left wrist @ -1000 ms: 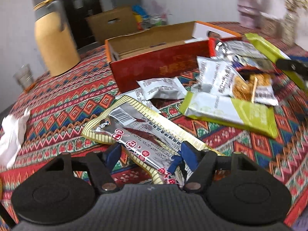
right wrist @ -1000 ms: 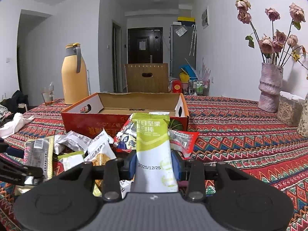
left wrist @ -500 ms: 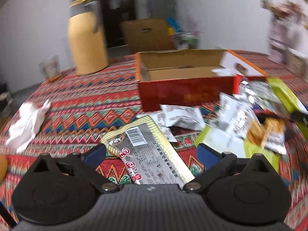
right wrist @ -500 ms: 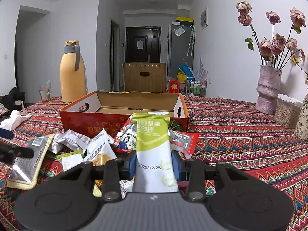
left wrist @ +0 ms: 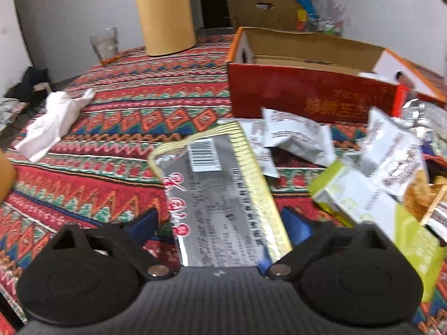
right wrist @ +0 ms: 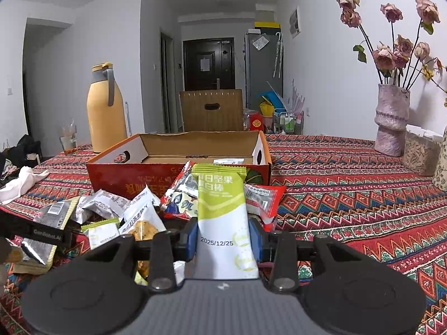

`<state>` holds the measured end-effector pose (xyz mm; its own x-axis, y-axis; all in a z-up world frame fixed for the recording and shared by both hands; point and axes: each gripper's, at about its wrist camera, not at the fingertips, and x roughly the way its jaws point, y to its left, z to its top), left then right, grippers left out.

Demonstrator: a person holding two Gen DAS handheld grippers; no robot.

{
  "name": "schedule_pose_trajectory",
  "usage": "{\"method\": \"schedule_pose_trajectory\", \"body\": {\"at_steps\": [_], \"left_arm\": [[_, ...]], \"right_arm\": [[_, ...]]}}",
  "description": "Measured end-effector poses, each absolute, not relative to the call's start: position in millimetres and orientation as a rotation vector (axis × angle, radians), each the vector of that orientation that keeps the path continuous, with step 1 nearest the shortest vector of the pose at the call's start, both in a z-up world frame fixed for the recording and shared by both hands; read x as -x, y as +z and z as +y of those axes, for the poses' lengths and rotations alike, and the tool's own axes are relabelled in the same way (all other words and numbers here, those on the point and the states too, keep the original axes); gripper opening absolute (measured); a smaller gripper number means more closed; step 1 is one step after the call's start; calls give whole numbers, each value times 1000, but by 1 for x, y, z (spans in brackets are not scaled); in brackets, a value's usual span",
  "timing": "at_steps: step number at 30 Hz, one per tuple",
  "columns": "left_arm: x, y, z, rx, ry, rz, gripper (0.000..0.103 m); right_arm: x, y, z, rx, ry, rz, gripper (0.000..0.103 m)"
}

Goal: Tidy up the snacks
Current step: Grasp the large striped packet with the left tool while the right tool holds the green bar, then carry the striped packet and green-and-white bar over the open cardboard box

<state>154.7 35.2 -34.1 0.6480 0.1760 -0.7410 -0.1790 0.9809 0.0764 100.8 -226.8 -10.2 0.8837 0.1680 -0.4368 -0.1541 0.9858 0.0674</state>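
My left gripper has its blue fingers on both long edges of a long silver and yellow snack packet, held above the tablecloth. My right gripper is shut on a green and white nut bar, held upright. An open red cardboard box stands behind the snack pile; it also shows in the left wrist view. Loose snacks lie before it: silver packets, another green bar and a red packet.
A yellow thermos and a glass stand at the back left. A white tissue lies at the left. A vase of dried roses and a jar stand at the right. A brown box stands behind the table.
My left gripper opened wide, then closed on the silver and yellow packet and swung left with it. My right gripper has held the green bar still.
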Motion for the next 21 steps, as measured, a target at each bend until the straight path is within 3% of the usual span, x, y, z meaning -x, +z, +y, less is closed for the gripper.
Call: {"method": "schedule_pose_trajectory", "body": {"at_steps": [3, 7, 21], "left_arm": [[-148, -32, 36, 7, 136, 833, 56], [-138, -32, 36, -7, 83, 808, 42], [-115, -10, 33, -20, 51, 717, 40]], "right_arm": [[-101, -10, -228, -36, 171, 456, 37], [-98, -9, -228, -38, 173, 450, 37], [-85, -2, -223, -24, 177, 425, 37]]}}
